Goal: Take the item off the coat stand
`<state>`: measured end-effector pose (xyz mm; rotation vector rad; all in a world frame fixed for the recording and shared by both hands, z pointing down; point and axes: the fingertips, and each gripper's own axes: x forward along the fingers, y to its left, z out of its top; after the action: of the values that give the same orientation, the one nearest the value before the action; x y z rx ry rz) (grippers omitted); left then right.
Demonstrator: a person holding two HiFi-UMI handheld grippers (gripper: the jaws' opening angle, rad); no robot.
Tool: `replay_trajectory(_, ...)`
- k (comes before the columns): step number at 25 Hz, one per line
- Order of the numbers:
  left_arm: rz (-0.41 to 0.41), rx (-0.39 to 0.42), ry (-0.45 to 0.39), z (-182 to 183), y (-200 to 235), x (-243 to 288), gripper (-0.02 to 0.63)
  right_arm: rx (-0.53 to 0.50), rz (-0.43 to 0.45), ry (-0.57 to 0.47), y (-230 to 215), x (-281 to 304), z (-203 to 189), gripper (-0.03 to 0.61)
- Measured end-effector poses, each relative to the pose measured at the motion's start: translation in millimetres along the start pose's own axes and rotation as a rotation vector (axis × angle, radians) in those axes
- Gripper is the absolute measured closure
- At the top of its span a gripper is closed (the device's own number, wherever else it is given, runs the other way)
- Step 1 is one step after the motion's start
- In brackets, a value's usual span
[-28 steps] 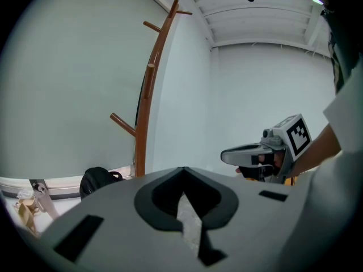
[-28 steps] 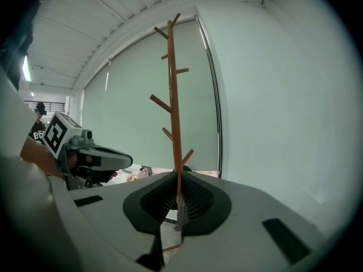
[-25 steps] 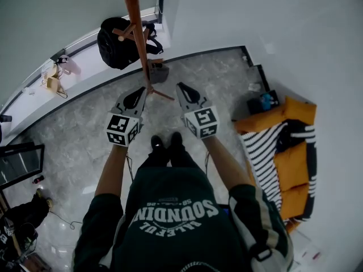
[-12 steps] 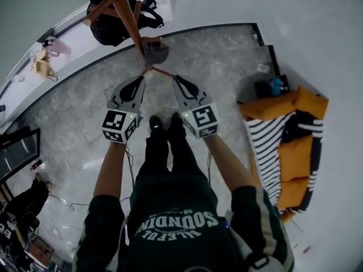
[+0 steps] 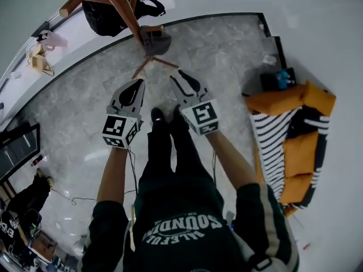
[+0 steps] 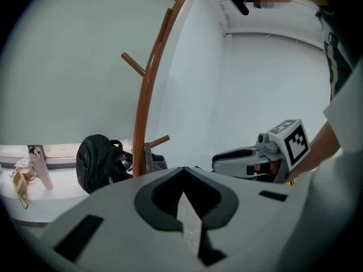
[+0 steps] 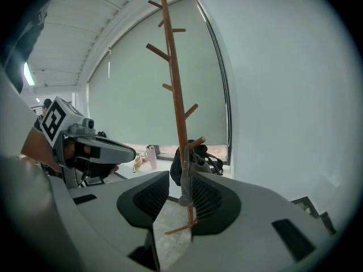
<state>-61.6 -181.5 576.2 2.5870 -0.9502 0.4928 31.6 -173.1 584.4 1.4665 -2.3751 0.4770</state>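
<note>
A wooden coat stand point(image 5: 126, 10) rises at the top of the head view, with a small grey bag point(image 5: 154, 38) hanging from a low peg. Both grippers are held out toward it, short of its splayed feet. My left gripper point(image 5: 139, 84) is shut and empty. My right gripper point(image 5: 180, 77) has its jaws opening, with nothing between them. In the right gripper view the stand point(image 7: 174, 78) and grey bag point(image 7: 184, 180) show beyond the gap of the right gripper point(image 7: 170, 203). The left gripper view shows the stand point(image 6: 148, 95), the bag point(image 6: 153, 162) and the left gripper point(image 6: 182, 194).
A black backpack point(image 5: 113, 10) sits on the window ledge behind the stand. A pink bottle and a tan item point(image 5: 38, 61) lie further along the ledge. An orange sofa with a striped blanket point(image 5: 289, 146) stands at the right. A white wall runs to the right of the stand.
The stand has slid up and away from the grippers in the head view. The right gripper's jaws have parted. The left gripper's jaws look the same.
</note>
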Motion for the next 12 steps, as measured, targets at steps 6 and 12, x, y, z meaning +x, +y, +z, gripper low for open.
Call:
replay_trajectory(6, 0.017, -0.021, 0.015, -14, 2, -4, 0.614, -0.014, 0.012, 0.024, -10, 22, -7, 0.434)
replay_trajectory(12, 0.042, -0.052, 0.022, -29, 3, -5, 0.614, -0.046, 0.029, 0.038, -24, 51, -3, 0.417)
